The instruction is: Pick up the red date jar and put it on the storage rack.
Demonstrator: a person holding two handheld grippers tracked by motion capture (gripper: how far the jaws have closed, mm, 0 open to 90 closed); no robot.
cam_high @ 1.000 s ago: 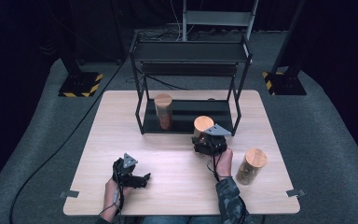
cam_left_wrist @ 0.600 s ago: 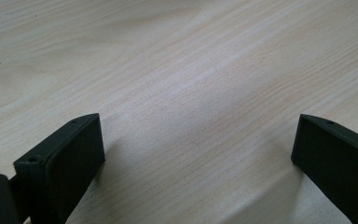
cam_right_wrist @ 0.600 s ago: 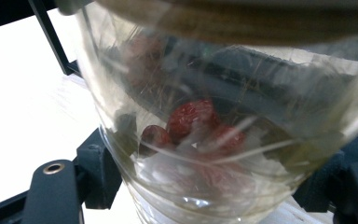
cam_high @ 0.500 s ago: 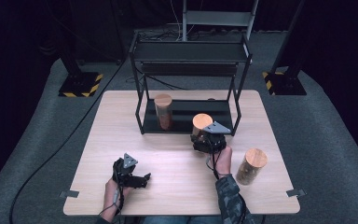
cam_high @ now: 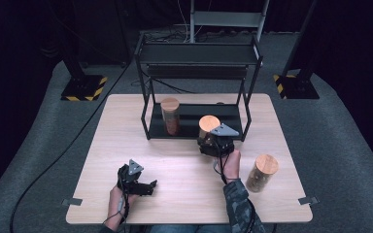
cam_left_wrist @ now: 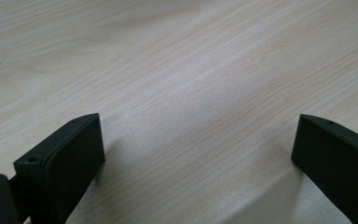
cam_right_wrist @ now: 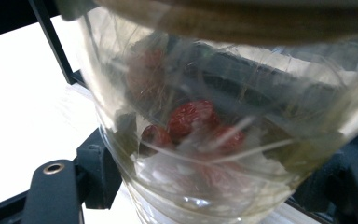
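Note:
My right gripper (cam_high: 210, 138) is shut on a glass jar (cam_high: 209, 123) with a round wooden lid, held upright at the front edge of the black rack's lower shelf (cam_high: 194, 127). In the right gripper view the jar (cam_right_wrist: 200, 126) sits close between the jaws of the right gripper (cam_right_wrist: 205, 191) and holds red dried fruits and pale pieces. My left gripper (cam_high: 148, 186) rests low on the table near its front edge, jaws pointing right. It stands open over bare wood, as the left gripper (cam_left_wrist: 196, 154) view also gives, with nothing between the jaws.
A second lidded jar (cam_high: 170, 116) stands on the lower shelf at the left. A third jar (cam_high: 261, 172) stands on the wooden table (cam_high: 126, 126) at the front right. The black two-tier rack (cam_high: 199, 54) occupies the table's far middle.
The right gripper with the jar has edged slightly away from the person, toward the rack. The left gripper has stayed put.

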